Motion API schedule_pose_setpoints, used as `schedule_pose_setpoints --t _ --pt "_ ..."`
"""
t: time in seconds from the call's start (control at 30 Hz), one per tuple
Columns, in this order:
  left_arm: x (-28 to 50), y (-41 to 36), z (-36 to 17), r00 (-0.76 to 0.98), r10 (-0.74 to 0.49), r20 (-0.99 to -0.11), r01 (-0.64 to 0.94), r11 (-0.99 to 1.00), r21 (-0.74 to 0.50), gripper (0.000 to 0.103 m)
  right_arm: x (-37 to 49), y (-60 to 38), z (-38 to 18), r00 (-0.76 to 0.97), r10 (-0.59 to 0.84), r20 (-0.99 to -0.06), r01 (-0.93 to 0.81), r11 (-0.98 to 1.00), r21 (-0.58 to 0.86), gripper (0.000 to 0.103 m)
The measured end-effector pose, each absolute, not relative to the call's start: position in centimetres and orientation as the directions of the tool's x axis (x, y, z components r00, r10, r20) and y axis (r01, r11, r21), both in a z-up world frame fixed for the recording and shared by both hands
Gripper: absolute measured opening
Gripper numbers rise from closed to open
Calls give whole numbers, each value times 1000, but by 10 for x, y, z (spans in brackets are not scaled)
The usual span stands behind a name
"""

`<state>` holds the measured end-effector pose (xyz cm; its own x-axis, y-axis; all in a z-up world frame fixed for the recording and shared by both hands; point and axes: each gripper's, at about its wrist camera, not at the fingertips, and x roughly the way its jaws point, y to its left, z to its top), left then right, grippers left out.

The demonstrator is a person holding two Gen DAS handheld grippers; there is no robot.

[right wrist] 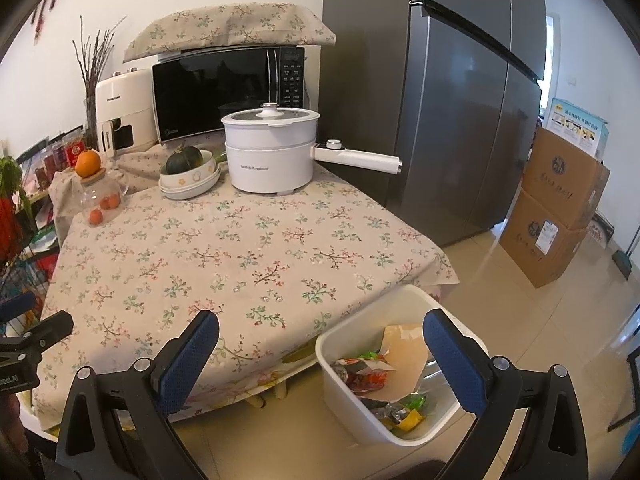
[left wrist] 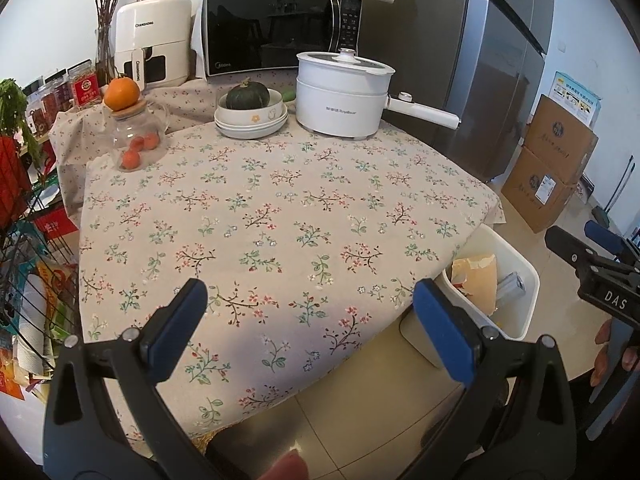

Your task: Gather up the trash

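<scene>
A white rectangular trash bin (right wrist: 340, 376) stands on the floor by the table's near right corner. It holds a torn brown paper sheet (right wrist: 404, 360), colourful wrappers (right wrist: 366, 372) and a grey can. The bin also shows in the left wrist view (left wrist: 520, 280). My left gripper (left wrist: 308, 320) is open and empty above the near edge of the floral tablecloth (left wrist: 280, 200). My right gripper (right wrist: 320, 356) is open and empty, above the table corner and the bin. The right gripper also shows at the right edge of the left wrist view (left wrist: 592, 264).
At the table's far end stand a white electric pot (right wrist: 272, 152) with a long handle, stacked bowls with a green squash (right wrist: 186, 172), a glass jar with an orange (right wrist: 94, 184), a microwave (right wrist: 228, 88) and an air fryer. A grey fridge (right wrist: 460, 100), cardboard boxes (right wrist: 556, 216), wire rack (left wrist: 24, 280).
</scene>
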<state>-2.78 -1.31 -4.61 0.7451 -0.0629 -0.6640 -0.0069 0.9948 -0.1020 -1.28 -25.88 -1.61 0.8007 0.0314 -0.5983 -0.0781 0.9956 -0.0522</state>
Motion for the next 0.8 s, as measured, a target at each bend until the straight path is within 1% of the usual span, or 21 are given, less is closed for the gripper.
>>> schedule_pose_setpoints --t 0.8 --pt "-28 -20 -42 754 -66 -654 6 996 -93 102 -14 -260 -16 806 29 -591 -71 996 -47 103"
